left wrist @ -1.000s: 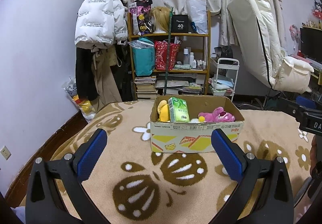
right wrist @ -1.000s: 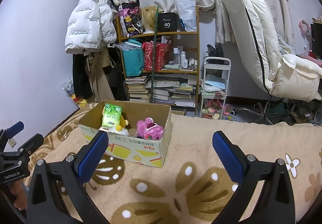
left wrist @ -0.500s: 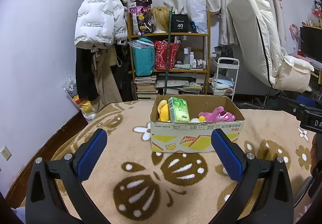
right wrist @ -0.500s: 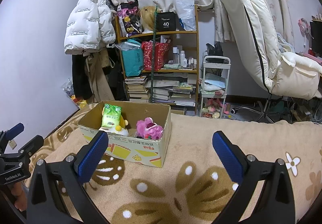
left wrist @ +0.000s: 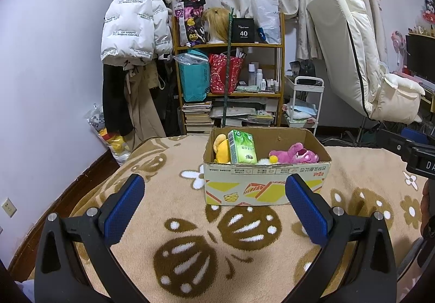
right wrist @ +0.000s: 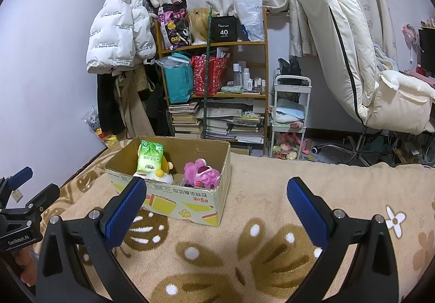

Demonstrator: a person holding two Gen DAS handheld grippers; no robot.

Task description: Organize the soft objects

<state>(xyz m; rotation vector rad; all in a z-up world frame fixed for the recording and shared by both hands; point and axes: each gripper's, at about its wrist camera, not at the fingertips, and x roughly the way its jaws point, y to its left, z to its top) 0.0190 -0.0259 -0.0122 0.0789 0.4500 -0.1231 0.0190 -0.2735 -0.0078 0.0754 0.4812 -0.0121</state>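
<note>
**Soft toys gathered in the box, both tools empty**

Soft toys and a tissue pack sit together inside the cardboard box, which rests on the flower-patterned blanket of what looks like a bed. Going left to right in the left wrist view: the yellow plush is tucked into the box's left end, the green tissue pack stands on edge leaning against it, a small white and yellow plush lies low in the middle, and the pink plush lies at the right end.

The tissue pack's long axis runs roughly upright with a slight tilt, its printed face turned toward the near right; propped on the yellow plush, it probably stays up only because of that support. The pink plush lies with its long axis along the box's length, its face toward the right. The box's own long axis runs left to right across the left wrist view, open side up, so items can be dropped in from above.

The left tool hangs in front of the box's near wall, spread wide and holding nothing. The right tool hangs near the box's right corner, equally wide apart and empty. No loose soft item shows on the blanket, so the sorting appears done or nearly so.
</note>
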